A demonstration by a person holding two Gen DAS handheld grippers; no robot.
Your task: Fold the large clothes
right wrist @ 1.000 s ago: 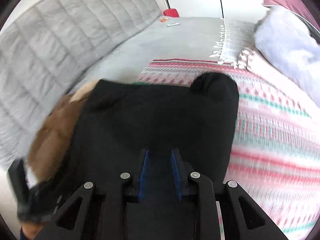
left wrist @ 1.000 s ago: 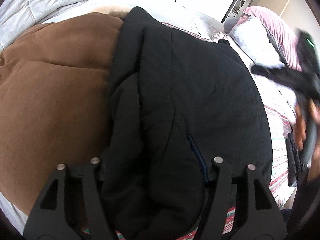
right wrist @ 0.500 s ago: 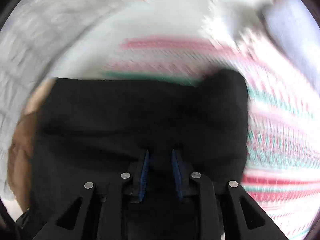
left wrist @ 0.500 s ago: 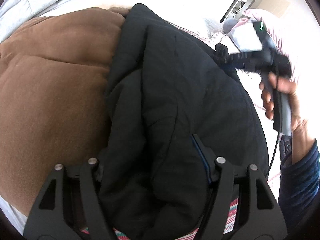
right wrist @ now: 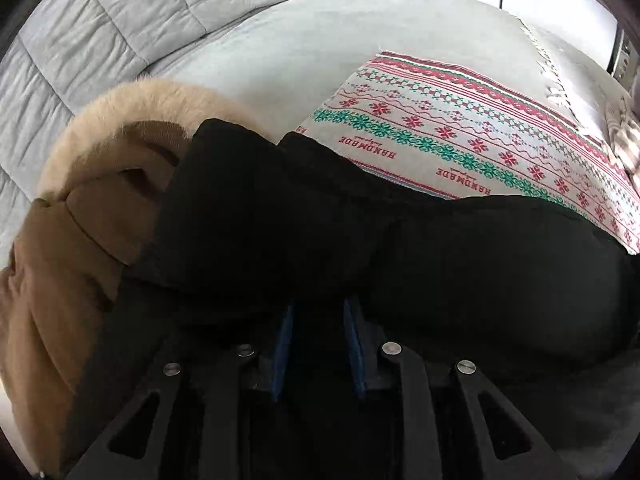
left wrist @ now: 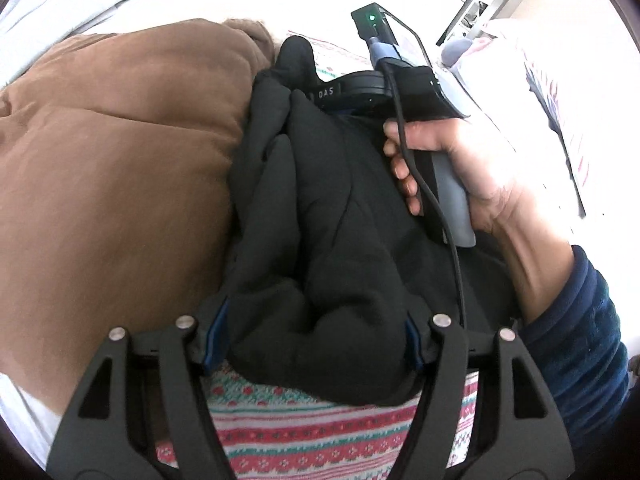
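Both tool tips under black jacket [left wrist: 340,240]

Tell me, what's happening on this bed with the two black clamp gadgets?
A person is folding a black jacket on a patterned blanket, beside a brown coat. The left gripper pinches a thick bunch of the jacket's near edge. The right gripper, held in the right hand, grips another fold of it.

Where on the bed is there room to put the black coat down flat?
The patterned blanket is bare beyond the black coat, and the grey sheet between it and the quilt is mostly bare. It's crowded at the left, where the brown coat lies.
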